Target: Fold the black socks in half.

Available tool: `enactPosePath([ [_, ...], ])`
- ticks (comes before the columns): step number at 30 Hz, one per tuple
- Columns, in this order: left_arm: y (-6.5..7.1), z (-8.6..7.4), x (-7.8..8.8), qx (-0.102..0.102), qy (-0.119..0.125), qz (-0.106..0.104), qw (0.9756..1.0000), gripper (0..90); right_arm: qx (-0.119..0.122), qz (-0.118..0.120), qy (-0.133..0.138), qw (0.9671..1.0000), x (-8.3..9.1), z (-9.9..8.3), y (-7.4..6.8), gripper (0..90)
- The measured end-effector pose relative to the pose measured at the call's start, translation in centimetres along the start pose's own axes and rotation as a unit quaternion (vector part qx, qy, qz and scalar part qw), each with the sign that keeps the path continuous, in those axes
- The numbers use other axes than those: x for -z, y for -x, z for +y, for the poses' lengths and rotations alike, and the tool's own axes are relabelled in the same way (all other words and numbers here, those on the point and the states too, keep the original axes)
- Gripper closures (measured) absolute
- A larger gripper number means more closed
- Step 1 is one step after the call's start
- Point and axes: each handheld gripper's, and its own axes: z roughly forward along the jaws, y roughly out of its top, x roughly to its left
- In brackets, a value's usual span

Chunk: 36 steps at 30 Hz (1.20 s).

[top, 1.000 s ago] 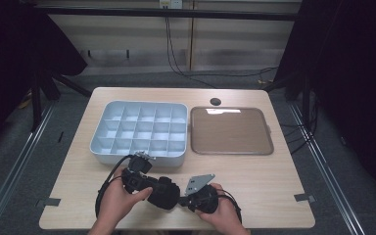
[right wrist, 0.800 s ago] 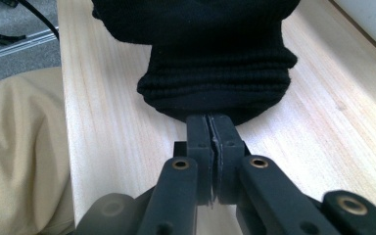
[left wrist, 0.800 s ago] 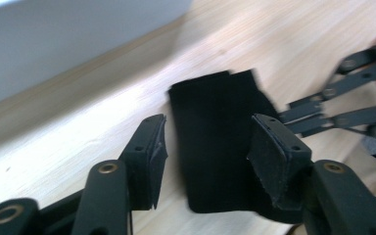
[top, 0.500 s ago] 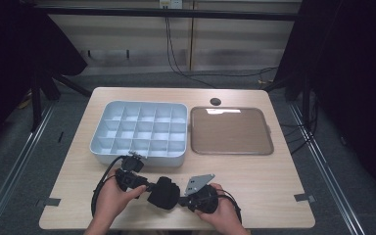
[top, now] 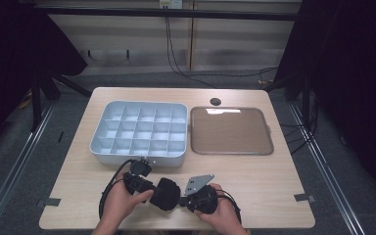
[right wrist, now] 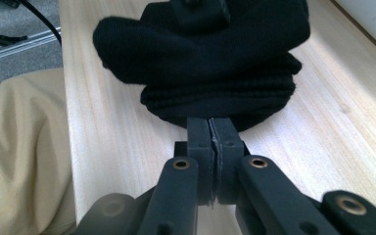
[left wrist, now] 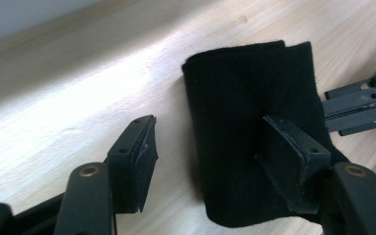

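A: Where is the black cloth [top: 166, 193], and which way does it run?

B: It lies folded into a thick bundle on the wooden table [top: 274, 176], near the front edge, between the two hands and in front of the grey compartment tray [top: 139, 131]. In the left gripper view [left wrist: 247, 132] it is longer than wide, its long axis running from the near edge up and away, with the folded layers showing at the far end.

A: The left gripper [top: 138, 182]?

B: Its jaws have just been opening. They stand about half apart; one pad rests against the cloth's side, the other is off it over bare wood, so nothing is clamped.

A: And the right gripper [top: 188, 199]?

B: In the right gripper view [right wrist: 211, 132] its jaws are pressed together, tips at the cloth's lower edge [right wrist: 210, 68]. They seem to pinch a thin fold there, though the cloth itself hides the exact bite.

A: The surroundings?

B: Light wood tabletop, pale grain. Right of the compartment tray sits a shallow brown tray [top: 232, 131], just beside it, and a small dark round disc [top: 216, 101] behind that. Tape strips mark the table's front corners. Grey floor below, black curtains at both sides, cables [top: 176, 54] hanging down the back wall.

A: Any writing?

B: None I can read.
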Motion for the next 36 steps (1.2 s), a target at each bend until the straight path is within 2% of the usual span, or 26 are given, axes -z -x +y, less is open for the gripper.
enactPosePath([
  [9, 0.9, 0.1, -0.6, 0.004, -0.003, 0.011, 0.9999, 39.3, 0.002, -0.001, 0.000, 1.0000, 0.0, 0.0, 0.0, 88.4],
  [17, 1.6, 0.1, -0.8, -0.010, -0.002, 0.026, 0.9996, 43.8, 0.002, -0.002, 0.000, 1.0000, 0.0, 0.0, 0.0, 88.4],
  [23, 1.6, 0.1, -0.9, -0.006, -0.004, 0.022, 0.9997, 45.9, 0.001, -0.001, 0.002, 1.0000, 0.0, 0.0, 0.0, 88.5],
  [27, 1.5, 0.1, -0.9, 0.007, -0.008, 0.013, 0.9999, 48.9, -0.001, -0.001, 0.002, 1.0000, 0.0, -0.1, 0.0, 88.5],
  [29, 1.6, 0.1, -1.0, 0.008, -0.006, 0.009, 0.9999, 52.8, -0.003, 0.000, 0.002, 1.0000, 0.0, -0.1, 0.0, 88.5],
  [36, 1.7, 0.1, -0.9, 0.010, -0.009, 0.005, 0.9999, 57.2, -0.004, 0.004, 0.007, 1.0000, 0.0, -0.2, 0.2, 88.5],
])
